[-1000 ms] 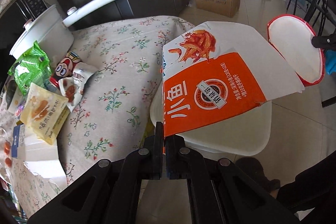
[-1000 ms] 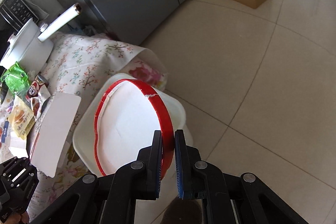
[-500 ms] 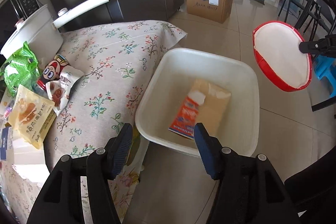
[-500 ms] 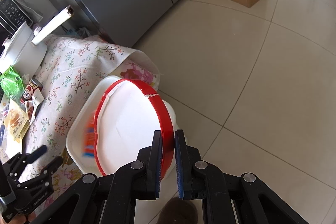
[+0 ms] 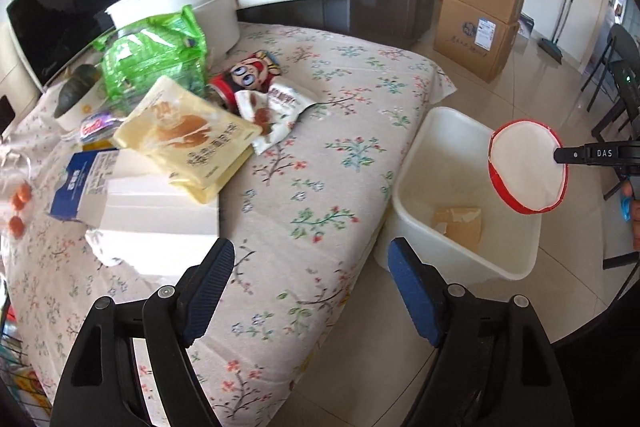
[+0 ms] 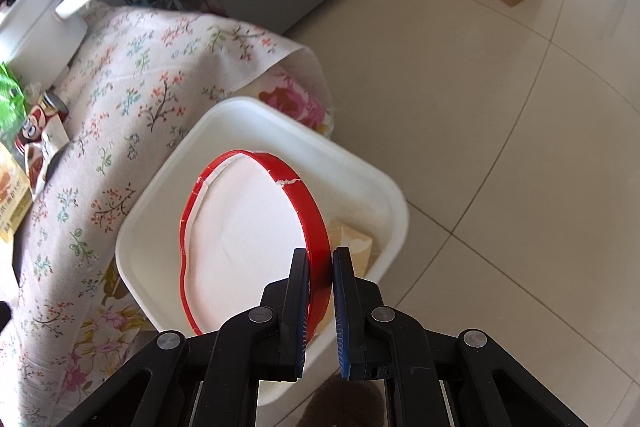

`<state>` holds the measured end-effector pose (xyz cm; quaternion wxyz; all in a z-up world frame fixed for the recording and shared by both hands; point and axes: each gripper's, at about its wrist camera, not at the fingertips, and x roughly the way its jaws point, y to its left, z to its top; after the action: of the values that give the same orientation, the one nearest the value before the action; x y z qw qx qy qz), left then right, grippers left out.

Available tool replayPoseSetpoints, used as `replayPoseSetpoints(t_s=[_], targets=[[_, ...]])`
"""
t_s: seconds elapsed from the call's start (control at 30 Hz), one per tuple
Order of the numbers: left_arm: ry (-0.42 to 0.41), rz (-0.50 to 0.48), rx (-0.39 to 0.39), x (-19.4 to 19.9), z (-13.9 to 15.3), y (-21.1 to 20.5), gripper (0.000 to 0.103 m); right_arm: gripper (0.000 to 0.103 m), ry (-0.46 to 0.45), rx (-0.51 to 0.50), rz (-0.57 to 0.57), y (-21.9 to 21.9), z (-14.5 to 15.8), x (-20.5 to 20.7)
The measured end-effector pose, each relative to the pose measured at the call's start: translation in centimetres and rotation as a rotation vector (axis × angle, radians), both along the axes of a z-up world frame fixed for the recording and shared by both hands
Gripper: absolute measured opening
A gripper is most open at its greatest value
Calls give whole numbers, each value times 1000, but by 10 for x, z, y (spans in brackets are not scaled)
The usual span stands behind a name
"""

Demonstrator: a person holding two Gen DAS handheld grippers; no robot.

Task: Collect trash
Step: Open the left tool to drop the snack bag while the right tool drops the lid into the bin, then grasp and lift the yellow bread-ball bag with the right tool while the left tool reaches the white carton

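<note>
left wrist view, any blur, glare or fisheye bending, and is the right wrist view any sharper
Left wrist view: sharp centre, smeared left edge, dark fisheye corners, sun glare on the white box. Right wrist view: sharp red-rimmed plate in the right hand-held gripper, slightly soft bin rim, curved floor tile lines.

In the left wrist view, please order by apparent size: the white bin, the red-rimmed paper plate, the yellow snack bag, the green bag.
1. white bin
2. yellow snack bag and green bag: too alike to rank
3. red-rimmed paper plate, held over the bin by the right gripper
</note>
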<state>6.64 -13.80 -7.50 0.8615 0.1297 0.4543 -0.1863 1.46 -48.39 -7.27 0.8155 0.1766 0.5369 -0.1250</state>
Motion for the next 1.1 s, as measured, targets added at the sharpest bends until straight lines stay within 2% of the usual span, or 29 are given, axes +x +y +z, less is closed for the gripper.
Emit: replayPoseSetpoints(t_s=[0.17, 0.27, 0.33, 0.4, 0.43, 0.6, 0.93, 1.1], targets=[[-4, 78, -3, 5, 4, 44, 82, 11, 27, -49, 42, 20, -15, 23], [-1, 121, -13, 6, 6, 69, 84, 17, 48, -37, 41, 31, -24, 35], [-5, 144, -13, 6, 7, 84, 85, 53, 69, -31, 51, 42, -27, 43], [-5, 168, -11, 6, 7, 98, 86, 64, 51, -53, 69, 55, -22, 48], [-2, 180, -12, 6, 7, 106, 86, 66, 39, -69, 86, 63, -19, 52], [10, 251, -27, 9, 7, 143, 87, 73, -10, -95, 160, 102, -3, 66], [31, 337, -25, 13, 7, 194, 87, 75, -98, -77, 269, 180, 17, 99], [99, 357, -39, 28, 3, 210, 87, 77, -115, -71, 343, 220, 22, 120]])
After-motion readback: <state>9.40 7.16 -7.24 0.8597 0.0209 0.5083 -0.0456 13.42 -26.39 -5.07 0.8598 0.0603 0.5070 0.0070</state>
